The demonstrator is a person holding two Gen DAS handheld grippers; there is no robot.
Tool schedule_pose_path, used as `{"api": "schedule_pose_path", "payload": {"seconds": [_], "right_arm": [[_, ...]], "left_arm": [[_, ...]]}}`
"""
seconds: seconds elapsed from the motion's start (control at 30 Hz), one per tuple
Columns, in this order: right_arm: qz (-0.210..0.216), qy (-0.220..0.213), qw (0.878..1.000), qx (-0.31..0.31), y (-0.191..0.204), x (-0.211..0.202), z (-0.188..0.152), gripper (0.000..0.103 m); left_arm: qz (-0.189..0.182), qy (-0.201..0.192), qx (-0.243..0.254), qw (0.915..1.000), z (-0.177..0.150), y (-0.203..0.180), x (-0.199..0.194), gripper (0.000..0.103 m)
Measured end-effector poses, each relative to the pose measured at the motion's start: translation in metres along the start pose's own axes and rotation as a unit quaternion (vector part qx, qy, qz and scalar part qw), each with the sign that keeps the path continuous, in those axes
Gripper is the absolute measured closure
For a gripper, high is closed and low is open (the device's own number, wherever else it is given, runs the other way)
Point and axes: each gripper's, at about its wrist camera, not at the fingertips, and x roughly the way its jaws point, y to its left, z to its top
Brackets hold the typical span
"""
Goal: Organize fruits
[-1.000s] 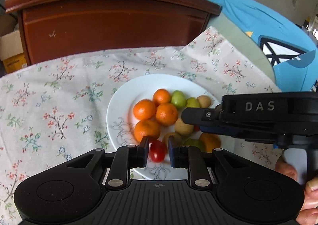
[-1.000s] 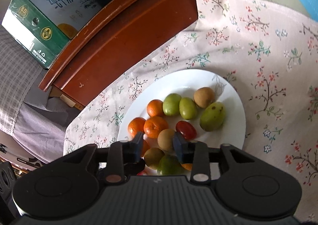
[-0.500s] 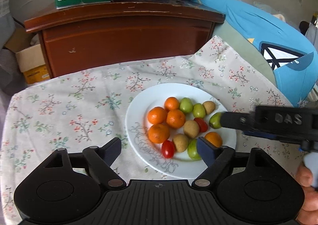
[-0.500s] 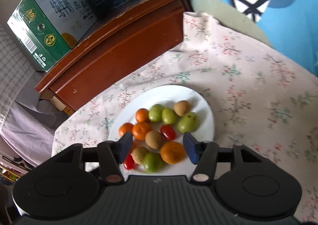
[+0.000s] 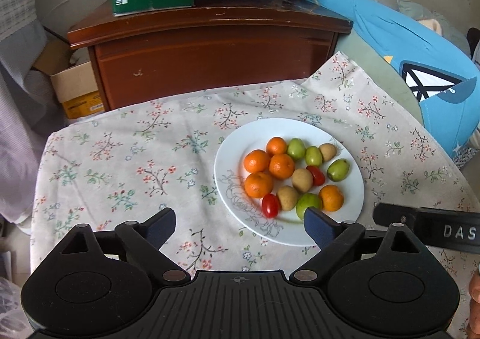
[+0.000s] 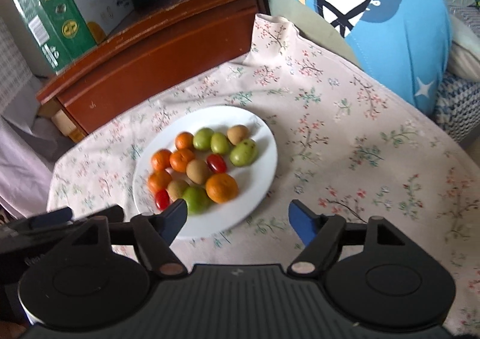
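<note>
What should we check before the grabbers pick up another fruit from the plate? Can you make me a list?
1. Left gripper holds nothing: ok, its jaws are opening with only cloth and plate edge behind them.
2. Right gripper holds nothing: ok, jaws opening, no fruit between them.
3. All fruit sits on the white plate: ok, none lies on the flowered cloth.
4. Same fruits grouped together: not ok, one orange sits apart from the other four, and the two red tomatoes are split.
5. Grippers clear of each other: ok, though close; the right one's finger shows at the left view's right edge.
6. Plate steady: cannot tell.
</note>
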Motion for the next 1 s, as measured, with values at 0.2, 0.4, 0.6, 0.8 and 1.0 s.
{"api": "schedule_pose_path", "payload": {"seconds": [0.2,0.4,0.6,0.8,1.0], "right_arm": [[-0.027,0.024,0.999,-0.039,0.005,-0.002,-0.006,0.018],[-0.062,0.015,0.997,-0.052,0.011,0.006,-0.012,0.015],[-0.079,0.029,0.995,-0.047,0.016,0.021,-0.017,0.013],[-0.079,0.038,0.995,-0.050,0.023,0.027,-0.019,0.013],[-0.080,0.034,0.995,-0.051,0.024,0.027,-0.020,0.013]], "left_arm": [[0.013,0.013,0.000,0.9998,-0.003,-0.001,-0.003,0.008],[0.028,0.023,0.001,0.9993,-0.005,-0.001,0.001,0.007],[0.040,0.036,-0.010,0.9985,-0.006,0.003,0.009,0.007],[0.047,0.034,-0.015,0.9982,-0.006,0.006,0.010,0.007],[0.053,0.038,-0.015,0.9977,-0.006,0.007,0.012,0.007]]}}
